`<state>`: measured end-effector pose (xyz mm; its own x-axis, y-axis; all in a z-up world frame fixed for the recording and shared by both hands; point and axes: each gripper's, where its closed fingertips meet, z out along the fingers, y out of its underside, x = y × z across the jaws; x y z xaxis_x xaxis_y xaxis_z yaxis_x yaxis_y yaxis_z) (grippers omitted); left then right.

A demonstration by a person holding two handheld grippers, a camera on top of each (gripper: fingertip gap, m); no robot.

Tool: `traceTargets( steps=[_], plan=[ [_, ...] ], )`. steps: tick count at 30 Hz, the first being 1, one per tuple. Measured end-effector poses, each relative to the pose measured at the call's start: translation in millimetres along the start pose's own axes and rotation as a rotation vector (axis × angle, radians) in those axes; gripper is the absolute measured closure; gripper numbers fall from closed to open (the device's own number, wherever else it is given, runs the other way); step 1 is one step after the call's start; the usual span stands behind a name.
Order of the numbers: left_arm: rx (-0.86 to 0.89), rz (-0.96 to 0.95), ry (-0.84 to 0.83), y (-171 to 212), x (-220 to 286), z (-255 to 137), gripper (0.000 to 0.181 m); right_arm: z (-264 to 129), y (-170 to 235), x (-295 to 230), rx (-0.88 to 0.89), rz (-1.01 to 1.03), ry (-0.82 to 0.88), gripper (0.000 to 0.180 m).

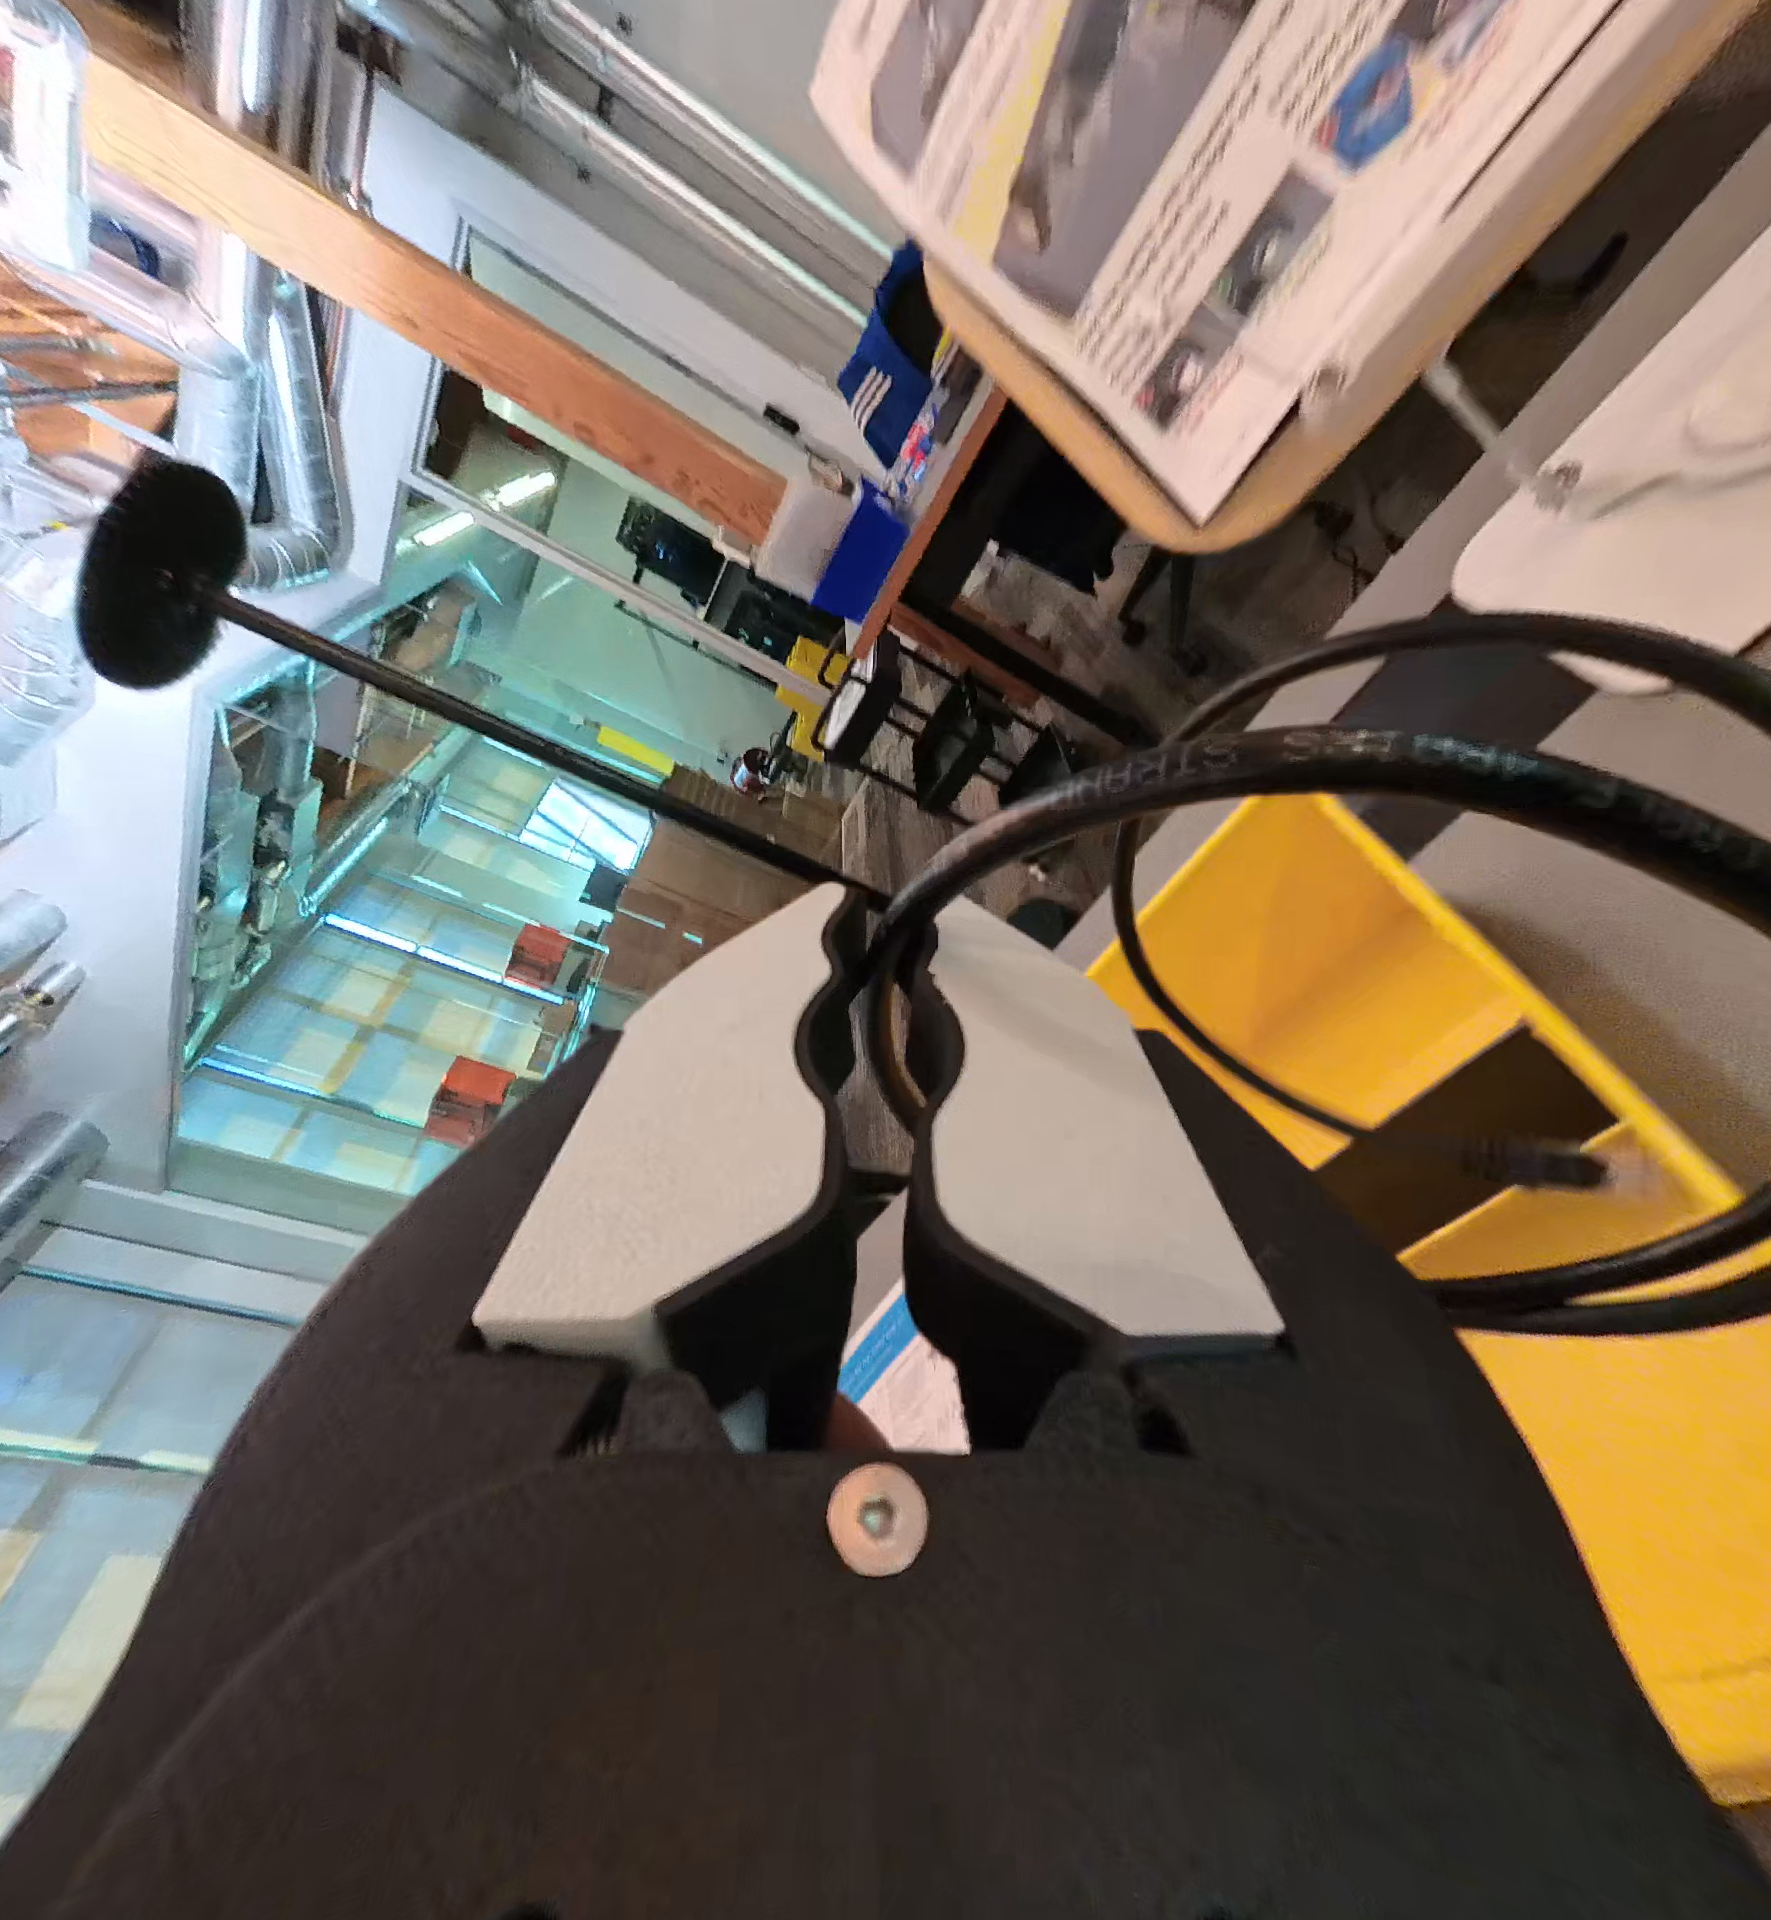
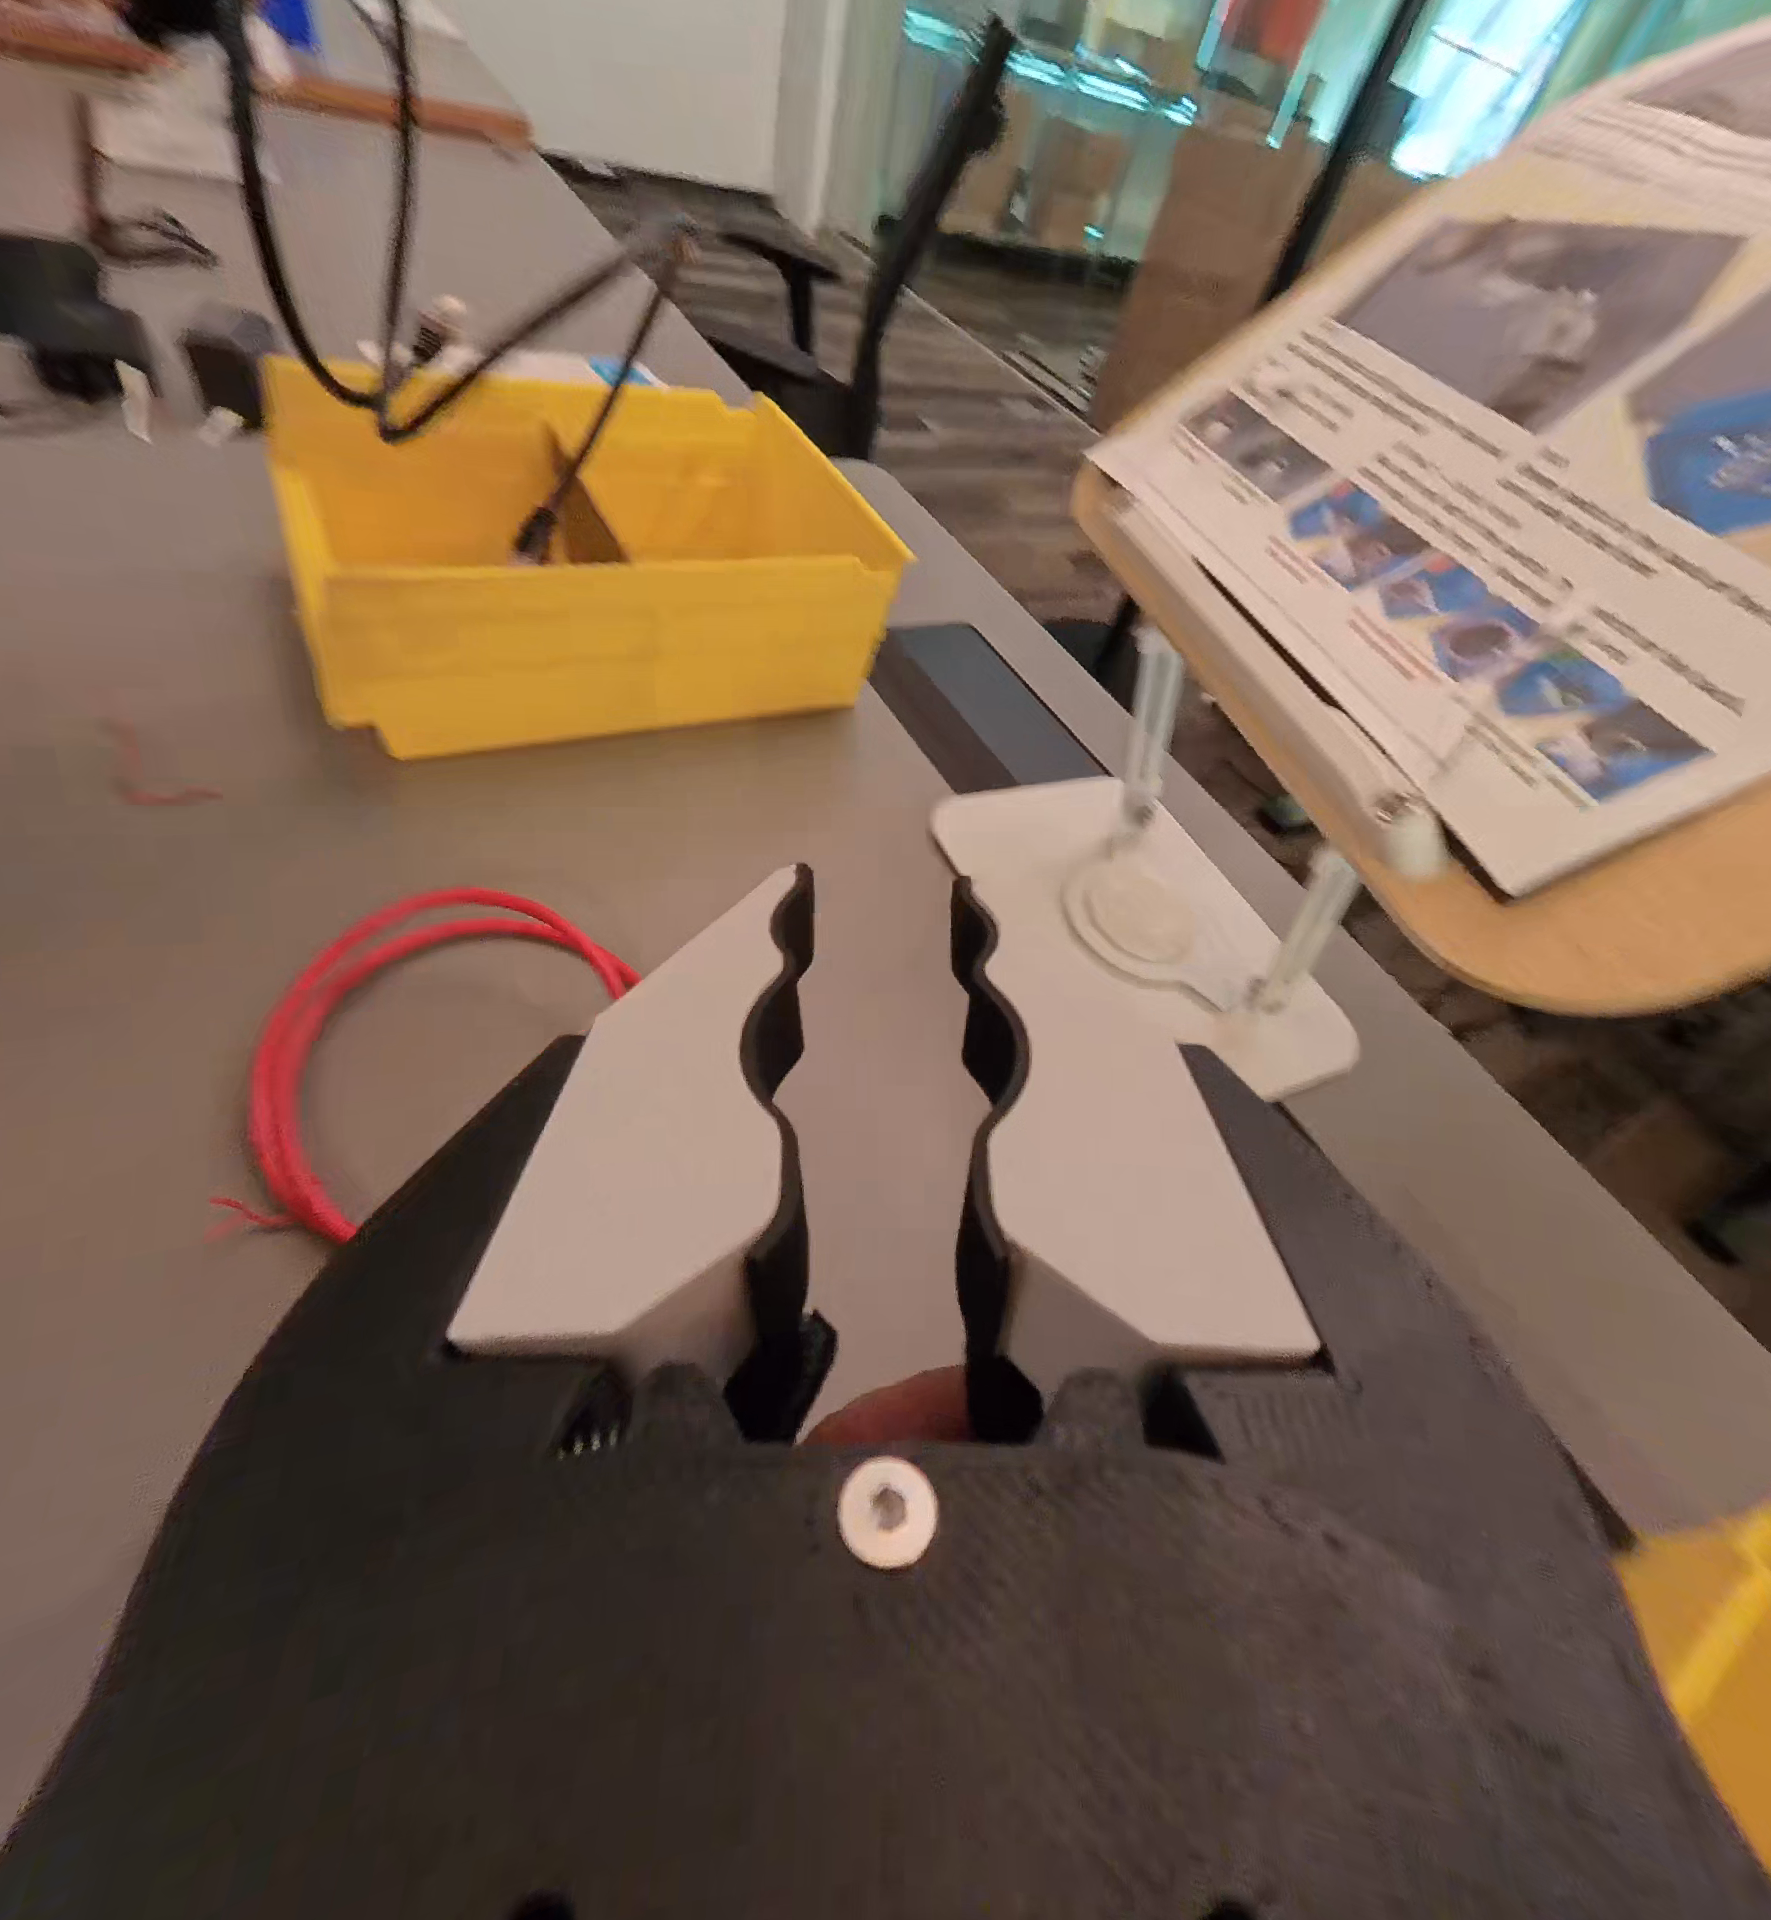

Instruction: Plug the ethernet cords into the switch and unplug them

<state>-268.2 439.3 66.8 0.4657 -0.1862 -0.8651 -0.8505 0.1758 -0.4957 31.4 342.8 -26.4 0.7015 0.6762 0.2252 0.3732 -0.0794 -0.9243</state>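
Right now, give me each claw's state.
Left claw: shut on the black ethernet cord.
Right claw: open, empty, above the table.

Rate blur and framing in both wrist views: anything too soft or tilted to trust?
Left wrist view: rolled hard sideways; poster board smeared, yet the black ethernet cord pinched in the left gripper is crisp, its plug soft. Right wrist view: level, motion blur throughout; yellow bin and red wire soft, right gripper sharper; wide-angle bending at the edges.
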Motion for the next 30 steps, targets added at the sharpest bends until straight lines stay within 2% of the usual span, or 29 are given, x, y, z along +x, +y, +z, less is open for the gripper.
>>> traceTargets(
  steps=[6, 11, 13, 15, 17, 19, 20, 27, 29, 30],
  plan=[
    [0.067, 0.03, 0.049, -79.2, 21.0, -18.7, 0.176, 18.5, -36.2, -76.0, 0.116, 0.119, -0.308, 0.124],
    [0.127, 0.061, 0.097, -136.6, 58.6, -27.0, 0.176, 45.6, -24.4, -127.0, 0.004, 0.239, -0.461, 0.092],
    [0.141, 0.077, 0.098, -151.8, 71.5, -26.8, 0.176, 50.2, -22.6, -142.7, -0.006, 0.266, -0.518, 0.09],
    [0.143, 0.064, 0.121, -160.4, 85.0, -24.1, 0.176, 46.0, -40.7, -149.9, 0.09, 0.321, -0.575, 0.097],
    [0.147, 0.039, 0.155, -166.1, 98.8, -22.1, 0.176, 44.3, -55.9, -139.2, 0.175, 0.365, -0.537, 0.117],
    [0.148, 0.011, 0.193, -170.7, 111.1, -22.4, 0.176, 43.4, -59.0, -127.6, 0.209, 0.348, -0.475, 0.154],
    [0.147, 0.001, 0.213, -172.4, 116.7, -23.0, 0.175, 43.5, -55.9, -124.1, 0.2, 0.319, -0.449, 0.178],
    [0.114, -0.009, 0.343, -159.3, 138.3, -26.6, 0.171, 36.1, -32.4, -106.7, 0.065, 0.107, -0.372, 0.18],
    [0.157, 0.041, 0.415, -154.6, 151.2, -33.7, 0.156, 29.3, -20.6, -107.2, -0.014, -0.002, -0.379, 0.18],
    [0.214, 0.077, 0.439, -156.4, 157.6, -39.4, 0.137, 26.2, -12.3, -105.7, -0.069, -0.06, -0.37, 0.18]
  ],
)
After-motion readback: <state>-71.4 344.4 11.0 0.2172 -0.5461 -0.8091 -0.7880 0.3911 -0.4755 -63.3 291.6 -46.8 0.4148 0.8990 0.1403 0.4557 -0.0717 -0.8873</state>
